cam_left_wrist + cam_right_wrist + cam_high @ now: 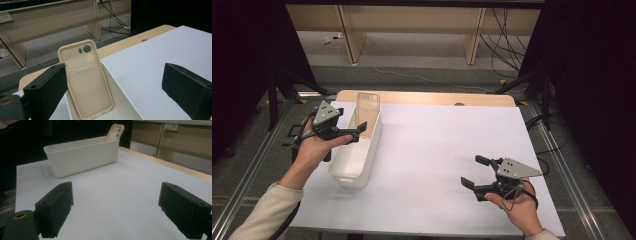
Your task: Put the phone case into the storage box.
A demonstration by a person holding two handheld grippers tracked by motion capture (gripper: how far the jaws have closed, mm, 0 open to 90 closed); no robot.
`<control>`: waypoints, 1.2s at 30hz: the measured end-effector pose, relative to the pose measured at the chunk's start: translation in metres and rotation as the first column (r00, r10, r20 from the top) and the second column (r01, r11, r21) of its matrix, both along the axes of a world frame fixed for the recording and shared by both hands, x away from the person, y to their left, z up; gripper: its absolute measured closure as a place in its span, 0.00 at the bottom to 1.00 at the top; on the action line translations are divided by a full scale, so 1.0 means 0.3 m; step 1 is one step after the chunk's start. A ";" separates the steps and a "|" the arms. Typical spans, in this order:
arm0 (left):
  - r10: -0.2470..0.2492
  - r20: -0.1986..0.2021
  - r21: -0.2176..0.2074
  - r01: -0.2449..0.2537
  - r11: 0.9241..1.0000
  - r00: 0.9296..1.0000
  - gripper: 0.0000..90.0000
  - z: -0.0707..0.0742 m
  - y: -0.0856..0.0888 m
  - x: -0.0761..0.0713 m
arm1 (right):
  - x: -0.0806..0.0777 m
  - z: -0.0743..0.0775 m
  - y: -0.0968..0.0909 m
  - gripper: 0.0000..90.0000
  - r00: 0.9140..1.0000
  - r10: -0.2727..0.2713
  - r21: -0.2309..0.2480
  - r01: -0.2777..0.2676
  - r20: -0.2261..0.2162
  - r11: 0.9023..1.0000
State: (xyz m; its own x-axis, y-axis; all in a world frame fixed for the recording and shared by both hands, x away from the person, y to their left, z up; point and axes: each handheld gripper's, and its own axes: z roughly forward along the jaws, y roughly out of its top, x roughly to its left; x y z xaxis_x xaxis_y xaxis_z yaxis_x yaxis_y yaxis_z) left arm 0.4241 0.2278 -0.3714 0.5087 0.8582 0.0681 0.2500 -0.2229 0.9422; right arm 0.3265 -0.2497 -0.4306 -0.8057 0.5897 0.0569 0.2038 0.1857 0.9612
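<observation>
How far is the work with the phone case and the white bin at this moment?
Done, as it looks: the phone case stands inside the white bin, leaning on its far end wall. In hand: nothing; the left gripper is open beside the bin, with the case between its jaws but not touched. The right gripper is open over the table. Left: probably only drawing the left gripper away.

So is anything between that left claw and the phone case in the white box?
Nothing visible does. The left gripper hangs open over the white box, and the phone case leans upright inside, in plain line with the jaws.
</observation>
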 end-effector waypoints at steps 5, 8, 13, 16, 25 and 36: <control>-0.012 0.015 0.016 0.012 1.000 1.000 0.07 0.000 -0.004 -0.006 | 0.006 0.000 -0.001 0.15 0.999 -0.003 -0.007 0.003 0.037 1.000; -0.019 0.014 0.007 0.019 1.000 1.000 0.07 0.000 -0.008 -0.013 | 0.006 0.000 -0.002 0.15 0.999 -0.003 -0.005 0.003 0.038 1.000; -0.029 0.025 0.000 0.029 1.000 0.999 0.07 0.000 -0.013 -0.026 | 0.006 0.000 -0.002 0.15 0.999 -0.003 -0.006 0.003 0.039 1.000; -0.033 0.026 0.005 0.033 0.999 0.999 0.07 -0.001 -0.013 -0.036 | 0.003 0.004 -0.004 0.15 1.000 -0.005 -0.018 0.006 0.030 1.000; -0.053 0.026 -0.019 0.054 0.998 0.998 0.07 -0.014 -0.013 -0.069 | 0.006 0.001 -0.001 0.15 0.999 -0.003 -0.005 0.003 0.040 1.000; -0.078 0.013 -0.055 0.078 0.995 0.997 0.08 -0.024 -0.024 -0.115 | 0.007 0.001 -0.001 0.15 0.999 -0.004 -0.001 0.004 0.041 1.000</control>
